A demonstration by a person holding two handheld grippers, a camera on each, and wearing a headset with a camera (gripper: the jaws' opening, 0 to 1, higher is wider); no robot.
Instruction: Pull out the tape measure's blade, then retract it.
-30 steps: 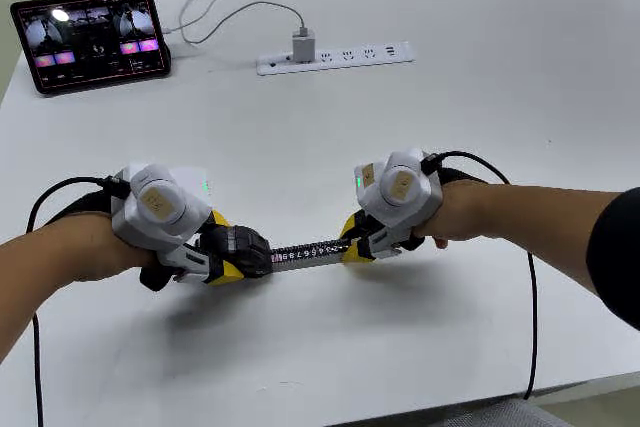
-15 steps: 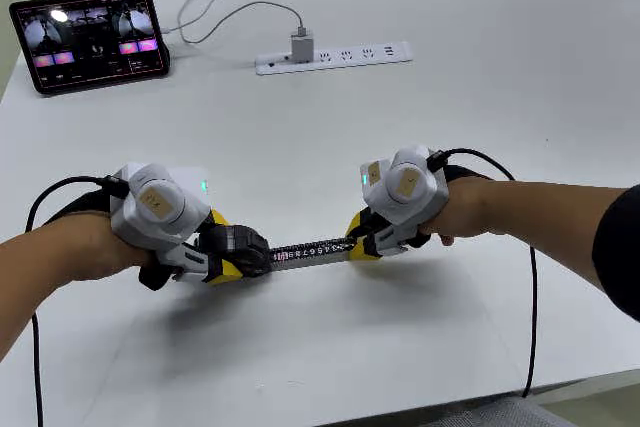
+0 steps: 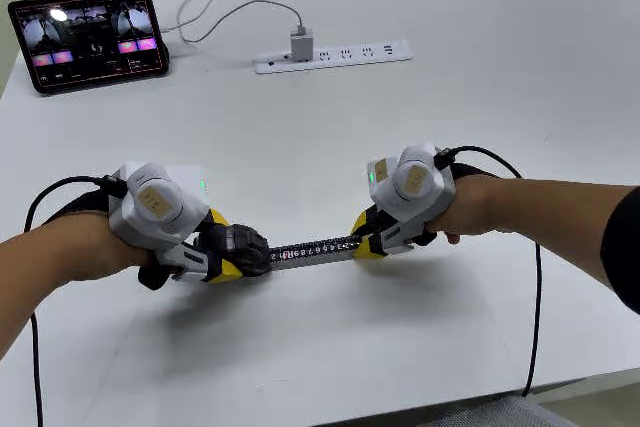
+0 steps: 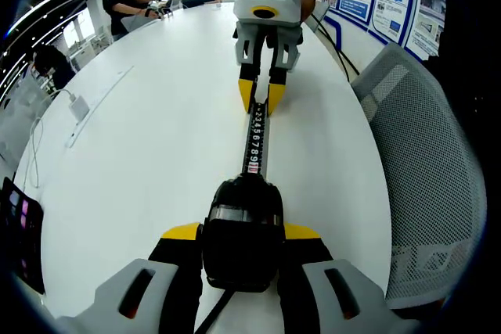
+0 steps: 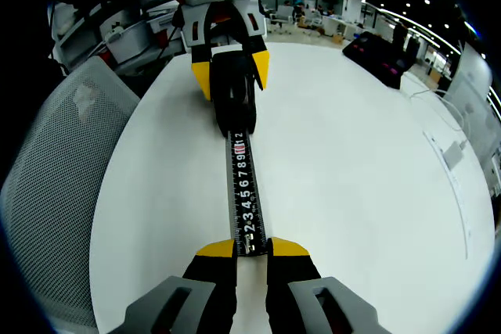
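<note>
Near edge of table [image 3: 300, 147]: tape measure case [image 3: 247, 250] at left, between jaws of left gripper [image 3: 225, 246]; blade [image 3: 312, 250] stretched rightward, its end between jaws of right gripper [image 3: 360, 239]. Far side: tablet [image 3: 88, 37] at left, power strip [image 3: 333, 57] right of it.

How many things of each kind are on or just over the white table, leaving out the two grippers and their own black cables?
Tape measure: 1
Tablet: 1
Power strip: 1
Charger: 1
White cable: 1
Total: 5
</note>
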